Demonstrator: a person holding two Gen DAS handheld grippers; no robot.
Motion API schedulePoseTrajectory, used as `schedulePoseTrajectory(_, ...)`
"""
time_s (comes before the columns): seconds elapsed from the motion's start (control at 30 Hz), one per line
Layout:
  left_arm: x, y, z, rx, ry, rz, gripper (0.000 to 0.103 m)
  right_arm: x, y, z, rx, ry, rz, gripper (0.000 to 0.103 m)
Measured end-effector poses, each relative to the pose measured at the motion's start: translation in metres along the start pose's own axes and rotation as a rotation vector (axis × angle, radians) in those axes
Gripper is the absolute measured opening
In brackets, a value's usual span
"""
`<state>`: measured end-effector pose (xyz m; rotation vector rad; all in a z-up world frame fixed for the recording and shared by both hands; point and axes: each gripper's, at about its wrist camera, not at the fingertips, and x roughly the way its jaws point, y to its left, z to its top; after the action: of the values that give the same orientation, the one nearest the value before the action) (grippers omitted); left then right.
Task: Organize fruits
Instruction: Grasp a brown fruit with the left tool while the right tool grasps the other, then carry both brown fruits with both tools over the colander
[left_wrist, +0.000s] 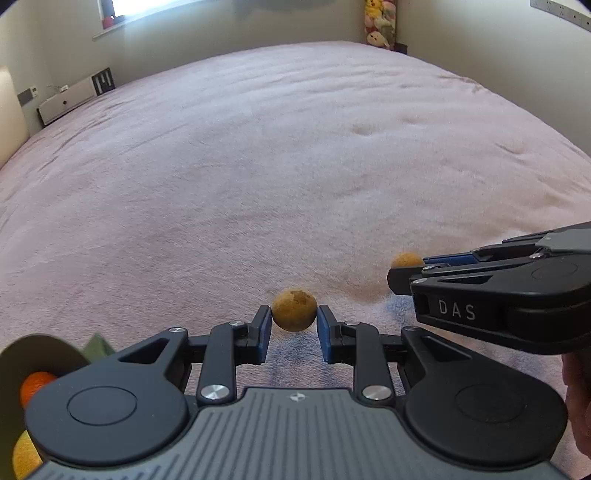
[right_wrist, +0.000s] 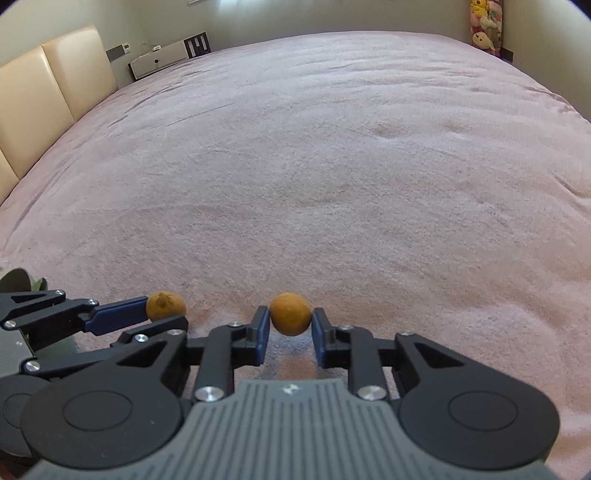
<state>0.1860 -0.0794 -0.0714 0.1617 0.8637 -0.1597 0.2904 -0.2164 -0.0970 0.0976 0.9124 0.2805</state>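
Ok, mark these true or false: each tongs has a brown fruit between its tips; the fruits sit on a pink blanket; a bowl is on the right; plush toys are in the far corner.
1. Left tongs and right tongs each bracket a brown fruit. True.
2. Fruits sit on a pink blanket. True.
3. Bowl on the right. False: the bowl is left.
4. Plush toys in the far corner. True.

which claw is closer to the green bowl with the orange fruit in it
Left. The left claw works right beside the green bowl, which sits at its left. The right claw is farther over, beyond the left claw from the bowl.
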Motion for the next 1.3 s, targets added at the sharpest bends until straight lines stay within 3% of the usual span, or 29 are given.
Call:
schedulePoseTrajectory(0.3, -0.053, 0.021, 0.006, -0.064, -0.069, 0.051, 0.029, -0.035, 0.026, 0.008, -0.011, -0.064, 0.075, 0.021)
schedulePoseTrajectory(0.77, -0.131, 0.072, -0.011, -0.161, -0.165, 0.185, 0.029, -0.087, 0.112, 0.004, -0.174, -0.165, 0.242, 0.021)
schedulePoseTrajectory(1.0, -0.140, 0.115, -0.027, -0.296, -0.127, 0.237, 0.029, -0.092, 0.155, -0.004, -0.267, -0.166, 0.277, 0.021)
schedulePoseTrajectory(1.3, -0.136, 0.164, -0.054, -0.471, -0.025, 0.226, 0.029, -0.077, 0.193, -0.012, -0.361, -0.133, 0.282, 0.021)
